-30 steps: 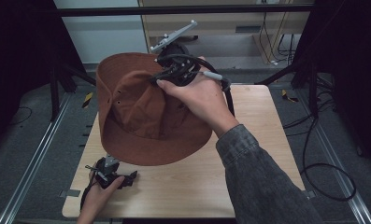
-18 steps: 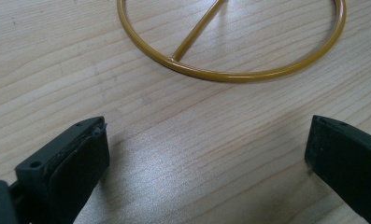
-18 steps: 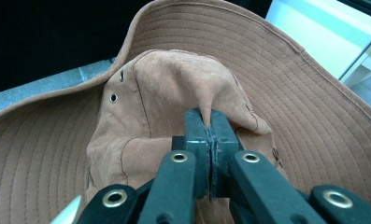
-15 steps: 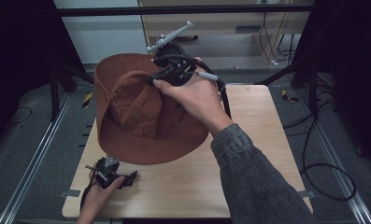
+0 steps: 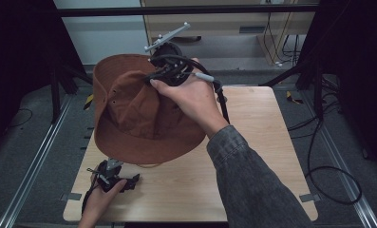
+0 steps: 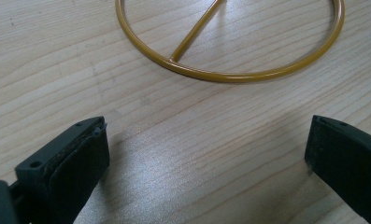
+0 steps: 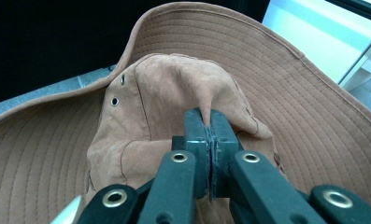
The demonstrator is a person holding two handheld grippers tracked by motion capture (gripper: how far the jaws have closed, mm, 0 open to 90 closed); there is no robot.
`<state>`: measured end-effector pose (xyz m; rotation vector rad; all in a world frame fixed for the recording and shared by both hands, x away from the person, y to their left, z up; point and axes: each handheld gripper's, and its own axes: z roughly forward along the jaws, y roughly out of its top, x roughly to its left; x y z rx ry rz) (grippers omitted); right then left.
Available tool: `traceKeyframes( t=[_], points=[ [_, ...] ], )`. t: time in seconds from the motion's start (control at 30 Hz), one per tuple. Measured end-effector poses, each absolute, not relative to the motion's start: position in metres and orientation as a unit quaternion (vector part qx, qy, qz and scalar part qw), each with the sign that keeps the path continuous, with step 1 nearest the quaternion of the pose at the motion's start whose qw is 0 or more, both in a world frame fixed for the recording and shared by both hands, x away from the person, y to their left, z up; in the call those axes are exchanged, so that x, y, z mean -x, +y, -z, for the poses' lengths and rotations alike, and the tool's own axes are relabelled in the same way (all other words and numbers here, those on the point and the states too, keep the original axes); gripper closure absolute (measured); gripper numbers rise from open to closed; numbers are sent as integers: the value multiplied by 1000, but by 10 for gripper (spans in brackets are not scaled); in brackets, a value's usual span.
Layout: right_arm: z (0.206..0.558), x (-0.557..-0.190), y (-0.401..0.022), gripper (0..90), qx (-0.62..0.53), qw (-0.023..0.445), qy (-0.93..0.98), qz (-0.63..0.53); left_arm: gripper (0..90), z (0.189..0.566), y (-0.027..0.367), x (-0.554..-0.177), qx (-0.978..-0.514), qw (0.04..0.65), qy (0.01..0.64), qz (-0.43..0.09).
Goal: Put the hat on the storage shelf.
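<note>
A brown wide-brimmed hat [image 5: 129,114] hangs tilted over the left part of the wooden table [image 5: 257,142]. My right gripper [image 5: 153,80] is shut on a fold of its crown. In the right gripper view the jaws [image 7: 210,122] pinch that fold, with the hat's crown and brim [image 7: 290,88] behind them. My left gripper [image 5: 122,175] rests near the front left corner of the table, open and holding nothing. In the left gripper view the left gripper [image 6: 206,140] faces a gold wire ring [image 6: 230,74] with a spoke, lying flat on the wood.
The gold ring [image 5: 148,165] peeks out under the hat's front brim. Dark frame posts stand left and right of the table. Cables [image 5: 328,156] lie on the floor at the right. A cabinet stands behind the table.
My right hand has shifted slightly to the left with the hat, which tilts a little more. The left gripper has stayed put.
</note>
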<state>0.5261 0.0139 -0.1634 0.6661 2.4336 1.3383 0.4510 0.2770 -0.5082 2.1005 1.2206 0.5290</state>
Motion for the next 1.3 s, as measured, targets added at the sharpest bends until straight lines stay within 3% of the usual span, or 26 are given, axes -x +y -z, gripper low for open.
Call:
traceKeyframes(
  t=[1.3],
  points=[
    [199, -553, 43, 887, -251, 123, 844, -458, 0, 508, 276, -451, -801, 323, 463, -201]
  ],
)
